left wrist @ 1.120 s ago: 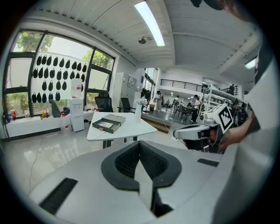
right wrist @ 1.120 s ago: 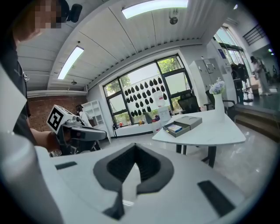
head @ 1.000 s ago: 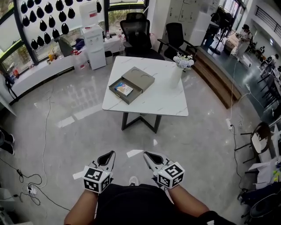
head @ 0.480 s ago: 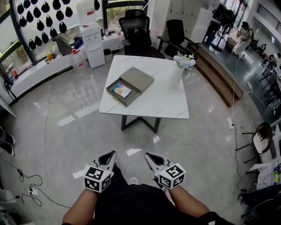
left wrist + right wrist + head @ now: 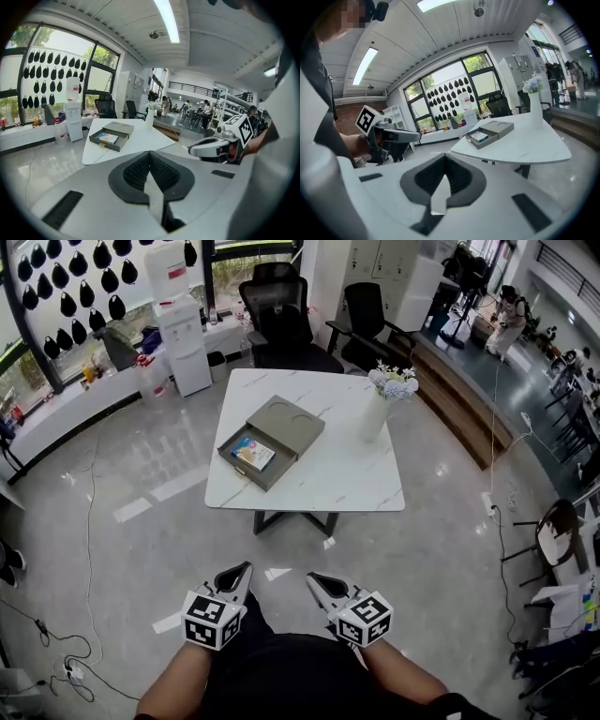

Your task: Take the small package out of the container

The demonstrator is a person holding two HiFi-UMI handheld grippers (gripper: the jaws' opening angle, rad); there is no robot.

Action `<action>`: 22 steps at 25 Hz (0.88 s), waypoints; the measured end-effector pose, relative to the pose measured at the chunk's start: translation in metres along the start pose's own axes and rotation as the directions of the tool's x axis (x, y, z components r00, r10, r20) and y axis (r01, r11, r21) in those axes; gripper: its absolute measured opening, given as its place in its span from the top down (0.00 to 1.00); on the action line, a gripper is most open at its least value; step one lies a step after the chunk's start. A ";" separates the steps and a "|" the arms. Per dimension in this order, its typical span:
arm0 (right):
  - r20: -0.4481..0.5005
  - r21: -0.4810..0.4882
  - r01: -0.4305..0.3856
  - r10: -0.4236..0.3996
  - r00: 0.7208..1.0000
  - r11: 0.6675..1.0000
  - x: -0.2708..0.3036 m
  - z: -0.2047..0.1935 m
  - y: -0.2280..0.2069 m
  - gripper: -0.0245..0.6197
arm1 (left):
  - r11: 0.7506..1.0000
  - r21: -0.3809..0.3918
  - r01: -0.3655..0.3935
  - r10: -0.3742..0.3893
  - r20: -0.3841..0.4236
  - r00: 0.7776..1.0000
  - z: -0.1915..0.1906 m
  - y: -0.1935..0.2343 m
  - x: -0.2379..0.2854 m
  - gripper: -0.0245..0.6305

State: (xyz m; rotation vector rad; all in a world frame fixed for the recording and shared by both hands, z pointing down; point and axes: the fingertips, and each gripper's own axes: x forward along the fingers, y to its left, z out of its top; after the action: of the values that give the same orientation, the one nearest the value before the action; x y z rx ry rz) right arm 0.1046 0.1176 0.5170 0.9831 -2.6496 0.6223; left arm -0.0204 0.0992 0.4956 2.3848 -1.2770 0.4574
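The person is standing on the grey floor, well apart from the white table (image 5: pixel 349 476), and is holding both grippers low at the bottom centre of the head view. The left gripper (image 5: pixel 243 568) is closed: in its own view the two dark pads are pressing together with nothing between them. The right gripper (image 5: pixel 313 578) is closed and empty too, its pads meeting in the right gripper view. Both are pointing up the frame toward the table. The container (image 5: pixel 286 420), a flat grey-olive box, is lying on the left half of the tabletop, its long axis running from lower left to upper right, with its drawer pulled out toward the lower left. The small package (image 5: pixel 251 454) is lying flat inside that open drawer, colourful face up, and its long axis seems to be running from upper left to lower right, along the drawer's front edge. A white vase of flowers (image 5: pixel 379 407) is standing upright near the table's upper right, apart from the container.
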 end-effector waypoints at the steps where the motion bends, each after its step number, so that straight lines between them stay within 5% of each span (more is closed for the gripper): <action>1: -0.002 0.001 0.005 -0.005 1.000 1.000 0.009 0.004 -0.006 0.96 | 1.000 0.000 0.006 -0.006 -0.001 1.000 0.004 0.008 0.007 0.96; 9: 0.004 0.009 0.065 -0.065 0.998 0.998 0.097 0.068 -0.051 0.96 | 0.997 0.006 0.078 -0.077 -0.028 0.997 0.058 0.093 0.066 0.96; 22: 0.037 0.020 0.173 -0.174 0.984 0.985 0.230 0.163 -0.113 0.96 | 0.967 0.142 0.210 -0.201 -0.072 0.977 0.137 0.215 0.158 0.96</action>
State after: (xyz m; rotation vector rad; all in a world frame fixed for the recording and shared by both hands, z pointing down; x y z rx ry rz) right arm -0.0044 -0.1651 0.4930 1.2266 -2.5582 0.5929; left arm -0.1043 -0.1885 0.4892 2.5738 -0.9876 0.5704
